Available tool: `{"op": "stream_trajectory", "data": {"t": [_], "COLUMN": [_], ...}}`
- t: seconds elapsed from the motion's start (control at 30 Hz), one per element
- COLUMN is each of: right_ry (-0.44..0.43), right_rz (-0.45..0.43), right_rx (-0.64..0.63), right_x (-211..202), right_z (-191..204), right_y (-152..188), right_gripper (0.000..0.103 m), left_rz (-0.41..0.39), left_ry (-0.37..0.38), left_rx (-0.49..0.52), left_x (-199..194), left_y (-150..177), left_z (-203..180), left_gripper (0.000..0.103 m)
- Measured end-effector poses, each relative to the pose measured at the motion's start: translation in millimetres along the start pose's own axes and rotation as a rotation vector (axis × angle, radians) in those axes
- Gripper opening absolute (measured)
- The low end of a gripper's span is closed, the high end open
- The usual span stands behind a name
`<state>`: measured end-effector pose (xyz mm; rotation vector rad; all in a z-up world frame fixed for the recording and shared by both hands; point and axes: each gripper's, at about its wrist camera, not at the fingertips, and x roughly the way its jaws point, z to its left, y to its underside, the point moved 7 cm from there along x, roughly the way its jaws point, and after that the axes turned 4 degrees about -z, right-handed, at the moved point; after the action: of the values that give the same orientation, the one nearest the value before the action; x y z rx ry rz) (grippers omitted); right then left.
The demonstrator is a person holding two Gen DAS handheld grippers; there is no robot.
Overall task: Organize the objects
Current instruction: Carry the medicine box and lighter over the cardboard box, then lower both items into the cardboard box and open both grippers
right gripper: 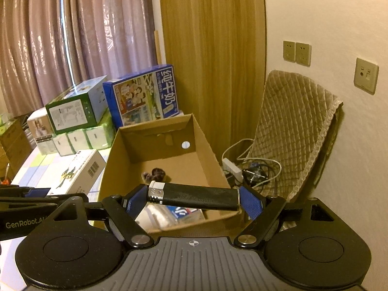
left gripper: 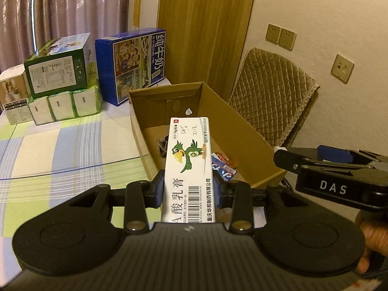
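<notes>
Now, left gripper (left gripper: pixel 188 189) clenches the ointment box (left gripper: pixel 188 167), right gripper (right gripper: pixel 194 197) the lighter (right gripper: pixel 194 197); lower each inside the cardboard box (right gripper: pixel 211 145), mid-frame, before releasing.

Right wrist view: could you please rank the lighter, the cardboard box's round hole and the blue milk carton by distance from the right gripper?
1. Lighter, held crosswise in the right gripper.
2. Round hole, in the cardboard box's far wall.
3. Blue milk carton, behind the box, left.

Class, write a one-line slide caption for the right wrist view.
Right gripper holds a black lighter crosswise above the open cardboard box.
</notes>
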<state>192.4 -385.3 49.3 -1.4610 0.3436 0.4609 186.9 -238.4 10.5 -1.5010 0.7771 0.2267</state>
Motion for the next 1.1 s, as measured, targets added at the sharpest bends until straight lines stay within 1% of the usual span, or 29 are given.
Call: {"op": "stream_trajectory", "data": {"t": [0.27, 0.53, 0.77, 1.1], "right_ry": [-0.006, -0.018, -0.032, -0.053], "right_rz": [-0.001, 0.010, 0.035, 0.047], "right_rx": [-0.002, -0.003, 0.015, 0.022], "right_x": [19, 44, 68, 101], "right_z": [-6, -4, -5, -6], "right_y": [-15, -26, -31, -49], "right_gripper": [0.079, 0.079, 0.079, 0.079], "left_rz": [0.003, 0.014, 0.035, 0.054], "left_ry": [0.004, 0.000, -0.003, -0.007], "left_rx": [-0.010, -0.026, -0.031, -0.027], "left_x": [20, 41, 65, 100], "left_y": [-11, -20, -25, -40], "left_z": [0, 10, 17, 21], "left_gripper": [0.033, 0.033, 0.033, 0.033]}}
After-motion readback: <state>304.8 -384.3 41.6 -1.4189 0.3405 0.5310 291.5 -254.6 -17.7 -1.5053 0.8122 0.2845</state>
